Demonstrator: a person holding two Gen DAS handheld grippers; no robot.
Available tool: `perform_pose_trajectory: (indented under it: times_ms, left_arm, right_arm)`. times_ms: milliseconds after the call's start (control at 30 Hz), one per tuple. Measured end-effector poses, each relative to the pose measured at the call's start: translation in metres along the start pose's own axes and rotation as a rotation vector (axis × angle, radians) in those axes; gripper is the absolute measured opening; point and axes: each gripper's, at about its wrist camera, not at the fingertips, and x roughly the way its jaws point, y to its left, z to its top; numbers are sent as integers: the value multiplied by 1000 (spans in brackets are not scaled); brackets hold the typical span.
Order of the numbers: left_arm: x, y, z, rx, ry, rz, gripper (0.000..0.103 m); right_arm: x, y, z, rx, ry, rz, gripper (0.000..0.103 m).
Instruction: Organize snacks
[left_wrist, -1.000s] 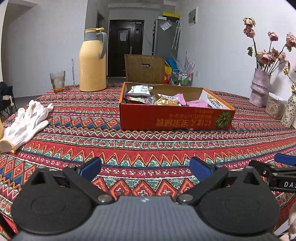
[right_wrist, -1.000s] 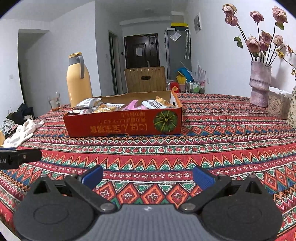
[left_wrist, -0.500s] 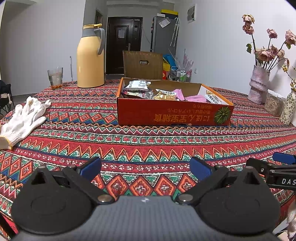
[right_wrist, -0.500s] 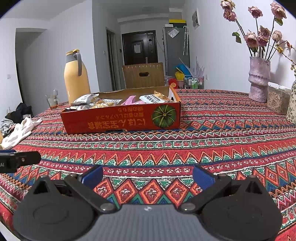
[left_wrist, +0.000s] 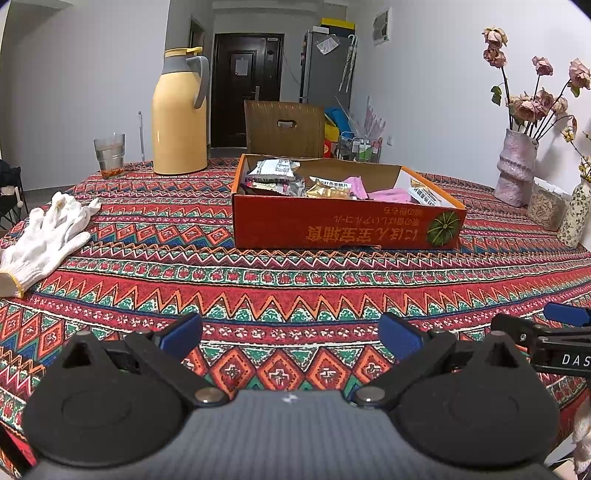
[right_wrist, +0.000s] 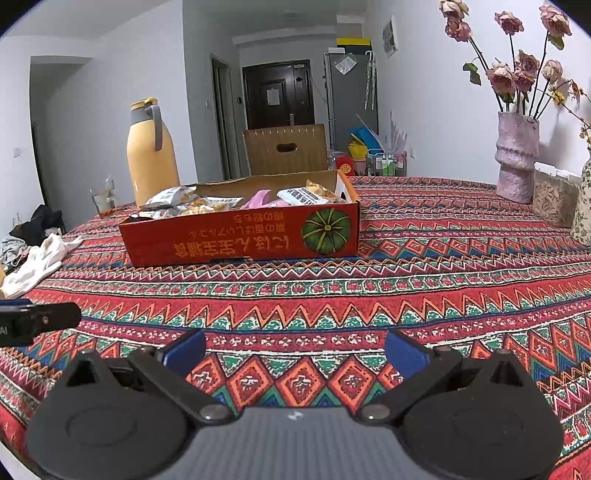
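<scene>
We've got both grippers low at the bottom of frame, the left gripper (left_wrist: 290, 334) and the right gripper (right_wrist: 295, 349), jaws spread wide and empty; the snacks (left_wrist: 328, 190) sit piled in the red box (left_wrist: 332, 230), centre of the left view, left of centre in the right; we judge them light, crinkly, slippery packets (contents likely crushable); we'd pinch a sealed edge, gently, not the puffed middle.

Yellow thermos (left_wrist: 180, 114), glass (left_wrist: 109, 155), white gloves (left_wrist: 44, 236), vase of roses (left_wrist: 515, 166) on patterned tablecloth (left_wrist: 295, 288).
</scene>
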Motion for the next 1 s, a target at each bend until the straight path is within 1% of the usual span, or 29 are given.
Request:
perform_pose_trajectory:
  times_ms: [1000]
  left_arm:
    - [-2, -2, -1, 3, -2, -2, 103]
  right_arm:
    - [0, 0, 0, -1, 1, 0, 103]
